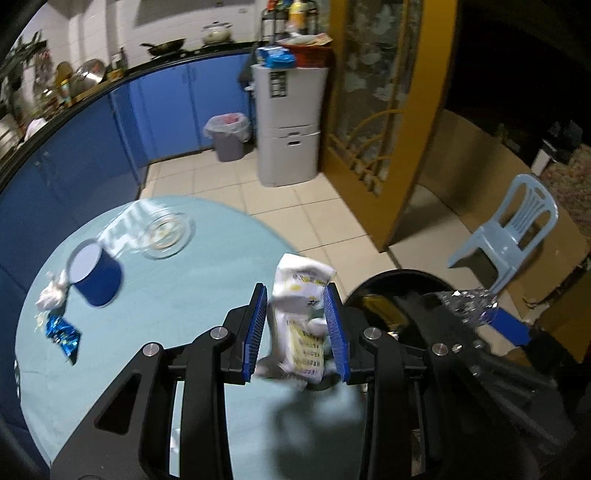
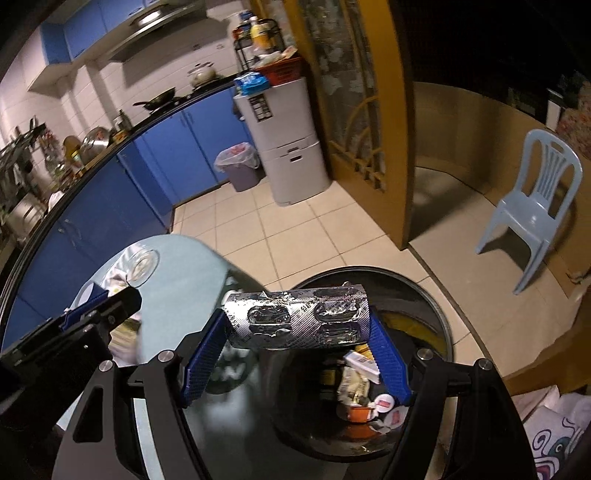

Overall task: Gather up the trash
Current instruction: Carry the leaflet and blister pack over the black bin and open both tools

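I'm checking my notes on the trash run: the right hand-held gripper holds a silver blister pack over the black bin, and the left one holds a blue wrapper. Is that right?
Not quite. The left hand-held gripper holds a white packet, as the left wrist view shows; the blue wrapper lies on the table. The right hand-held gripper does hold the silver blister pack over the black bin.

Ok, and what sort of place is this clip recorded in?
A home kitchen, most likely. Blue cabinets run under a dark counter holding a wok and a lidded pot, with a range hood above. A grey fridge stands on the tiled floor, near a round table.
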The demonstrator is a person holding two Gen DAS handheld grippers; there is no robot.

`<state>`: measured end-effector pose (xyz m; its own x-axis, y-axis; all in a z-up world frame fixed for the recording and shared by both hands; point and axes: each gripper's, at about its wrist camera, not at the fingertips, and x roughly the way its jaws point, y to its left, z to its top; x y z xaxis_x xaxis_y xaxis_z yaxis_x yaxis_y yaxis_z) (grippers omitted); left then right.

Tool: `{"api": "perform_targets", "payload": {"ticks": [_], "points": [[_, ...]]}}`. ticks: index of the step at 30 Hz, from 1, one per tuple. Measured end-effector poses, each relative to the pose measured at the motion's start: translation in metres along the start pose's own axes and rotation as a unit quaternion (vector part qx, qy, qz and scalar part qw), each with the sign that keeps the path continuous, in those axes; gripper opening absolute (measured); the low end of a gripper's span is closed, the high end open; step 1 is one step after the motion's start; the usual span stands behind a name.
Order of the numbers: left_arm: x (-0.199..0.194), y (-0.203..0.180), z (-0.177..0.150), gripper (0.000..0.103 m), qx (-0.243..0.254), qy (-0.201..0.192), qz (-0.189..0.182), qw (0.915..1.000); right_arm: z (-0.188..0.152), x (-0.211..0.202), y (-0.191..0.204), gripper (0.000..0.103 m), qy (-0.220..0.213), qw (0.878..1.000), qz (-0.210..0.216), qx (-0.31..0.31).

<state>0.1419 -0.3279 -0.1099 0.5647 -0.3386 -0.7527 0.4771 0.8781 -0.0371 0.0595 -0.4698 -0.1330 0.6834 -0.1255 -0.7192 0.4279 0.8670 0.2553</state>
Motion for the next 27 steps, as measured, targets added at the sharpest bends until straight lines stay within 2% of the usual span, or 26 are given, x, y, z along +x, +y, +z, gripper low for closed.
{"api": "perform_targets", "payload": {"ticks": [9,18,21,22,23,27], "points": [[0.006,-0.052,0.008,0.034,0.04,-0.004,-0.029,0.9988,0.003,-0.009,-0.04,0.072,-0.011,0.999,-0.021,0.031],[0.013,-0.054,0.008,0.034,0.034,0.008,-0.022,0.9992,0.003,-0.005,-0.054,0.072,-0.01,0.999,-0.02,0.046],[0.015,-0.051,0.008,0.04,0.029,0.012,-0.015,0.9994,0.002,-0.002,-0.053,0.072,-0.006,0.999,-0.015,0.046],[0.015,-0.05,0.008,0.054,0.027,0.011,-0.013,0.9995,0.002,0.0,-0.053,0.072,-0.005,0.999,-0.013,0.046],[0.013,-0.049,0.008,0.063,0.026,0.008,-0.01,0.9996,0.001,0.002,-0.053,0.072,-0.002,0.999,-0.011,0.045],[0.009,-0.046,0.007,0.065,0.023,-0.002,-0.004,0.9997,0.001,0.009,-0.053,0.073,0.008,0.999,-0.01,0.051]]}}
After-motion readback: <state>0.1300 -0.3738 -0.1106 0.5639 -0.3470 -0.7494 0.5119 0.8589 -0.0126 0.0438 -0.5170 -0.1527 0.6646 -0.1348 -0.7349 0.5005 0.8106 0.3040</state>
